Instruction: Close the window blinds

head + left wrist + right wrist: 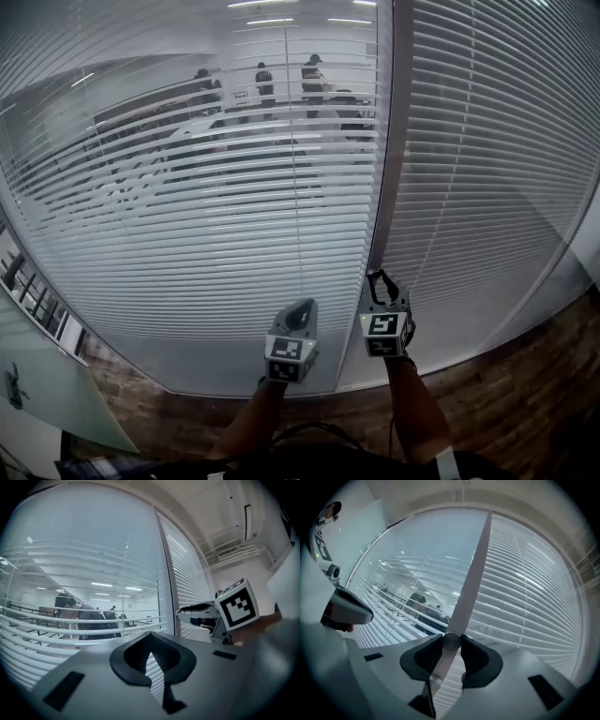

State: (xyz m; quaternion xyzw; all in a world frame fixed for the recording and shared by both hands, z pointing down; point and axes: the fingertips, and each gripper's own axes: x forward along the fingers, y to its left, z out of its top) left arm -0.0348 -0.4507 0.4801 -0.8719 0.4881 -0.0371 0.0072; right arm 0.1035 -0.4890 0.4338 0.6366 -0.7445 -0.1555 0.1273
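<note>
Two white slatted blinds hang behind glass. The left blind [234,206] has its slats tilted apart, so a room shows through. The right blind [487,141] looks nearly opaque. A pale tilt wand [472,573] runs down between them and passes through my right gripper [451,641], which is shut on it, a pad on either side. In the head view the right gripper [382,278] reaches level towards the strip between the blinds. My left gripper [150,633] is shut with nothing in it and sits just left of the right one [302,309], facing the left blind.
Several people [264,80] stand by desks in the room beyond the glass. A wooden floor [525,375] meets the foot of the window. A glass panel [37,375] stands at the lower left. The person's forearms [412,403] reach in from below.
</note>
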